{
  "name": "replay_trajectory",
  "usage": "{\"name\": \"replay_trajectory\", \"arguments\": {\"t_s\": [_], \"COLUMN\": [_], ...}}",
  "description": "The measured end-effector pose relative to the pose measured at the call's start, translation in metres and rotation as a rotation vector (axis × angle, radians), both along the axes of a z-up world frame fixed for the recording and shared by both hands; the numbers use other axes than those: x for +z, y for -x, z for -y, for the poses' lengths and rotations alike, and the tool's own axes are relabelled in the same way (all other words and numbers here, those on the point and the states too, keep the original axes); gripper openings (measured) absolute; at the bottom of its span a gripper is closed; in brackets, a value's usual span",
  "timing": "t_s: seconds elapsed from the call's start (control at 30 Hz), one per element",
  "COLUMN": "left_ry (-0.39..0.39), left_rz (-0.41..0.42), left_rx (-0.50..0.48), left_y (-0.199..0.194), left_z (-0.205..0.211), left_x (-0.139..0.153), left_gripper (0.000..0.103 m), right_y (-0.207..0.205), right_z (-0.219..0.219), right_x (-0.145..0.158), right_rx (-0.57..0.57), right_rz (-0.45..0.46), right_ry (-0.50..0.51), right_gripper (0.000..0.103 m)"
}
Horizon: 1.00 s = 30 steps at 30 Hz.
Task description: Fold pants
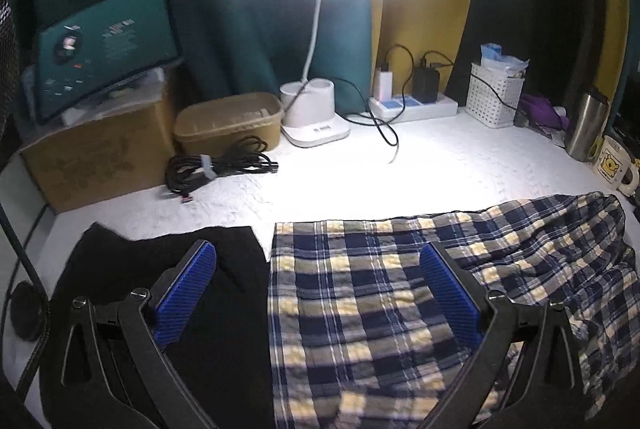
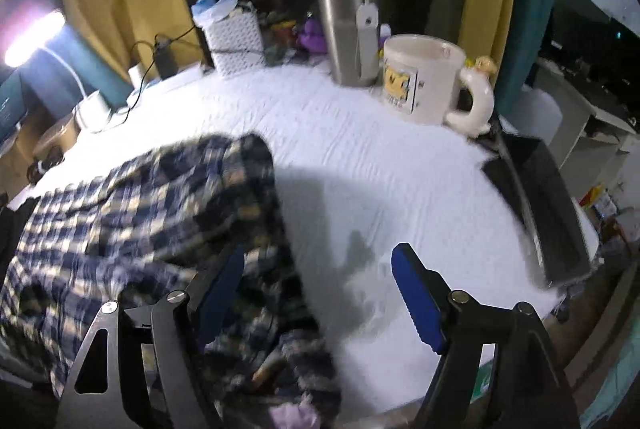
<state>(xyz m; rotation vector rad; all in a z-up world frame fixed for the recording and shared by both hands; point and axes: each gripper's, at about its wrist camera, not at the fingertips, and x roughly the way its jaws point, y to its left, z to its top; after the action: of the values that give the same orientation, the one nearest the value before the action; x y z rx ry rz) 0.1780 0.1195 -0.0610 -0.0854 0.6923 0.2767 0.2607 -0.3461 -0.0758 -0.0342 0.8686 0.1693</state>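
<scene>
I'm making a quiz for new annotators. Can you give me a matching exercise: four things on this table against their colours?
Things:
1. pants
2. tumbler
3. coiled cable
4. small basket

Colours:
A. black
B. white
C. navy and cream plaid
D. bare steel

Pairs: 1-C, 2-D, 3-A, 4-B
</scene>
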Motion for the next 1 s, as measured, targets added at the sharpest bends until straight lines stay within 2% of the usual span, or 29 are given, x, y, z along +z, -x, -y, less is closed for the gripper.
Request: {"name": "replay_trajectory", "arguments": {"t_s": [0.27,0.43,0.53,0.63,0.8,0.87,0.93,0.97,1.0], "left_ry": [0.085,0.102,0.114,0.143,0.111,0.106,0.084,0.069,0.067], "left_rz": [-0.104,-0.168,-0.198,-0.263,-0.268,-0.268,-0.265,-0.262,-0.256], "left_rx": [-0.109,-0.149,-0.191,-0.216,-0.243,-0.246,-0.239,-0.231,-0.244], "left_y": [-0.046,-0.066,-0.076,-0.087,-0.087,-0.088,-0.088,-0.088,-0.087], "left_z": [-0.037,-0.046,-0.048,-0.050,-0.044,-0.044,-0.042,-0.040,-0.038], "left_x": [-0.033,-0.049,-0.057,-0.072,-0.071,-0.072,-0.071,-0.072,-0.071], "left_gripper": [0.100,0.090,0.089,0.089,0.089,0.089,0.079,0.071,0.059], "right_y": [-0.052,-0.085,-0.104,-0.120,-0.130,-0.131,-0.128,-0.127,-0.125], "right_z": [-0.018,-0.031,-0.038,-0.047,-0.061,-0.066,-0.075,-0.077,-0.082], "right_x": [0.018,0.015,0.005,-0.010,-0.033,-0.043,-0.044,-0.045,-0.045], "right_rx": [0.060,0.103,0.132,0.157,0.203,0.200,0.200,0.196,0.198], "right_rz": [0.031,0.006,-0.037,-0.102,-0.201,-0.215,-0.173,-0.162,-0.154], "right_ry": [-0.020,-0.057,-0.120,-0.161,-0.194,-0.181,-0.141,-0.114,-0.085], "right_gripper": [0.078,0.078,0.078,0.078,0.077,0.076,0.055,0.035,0.027]}}
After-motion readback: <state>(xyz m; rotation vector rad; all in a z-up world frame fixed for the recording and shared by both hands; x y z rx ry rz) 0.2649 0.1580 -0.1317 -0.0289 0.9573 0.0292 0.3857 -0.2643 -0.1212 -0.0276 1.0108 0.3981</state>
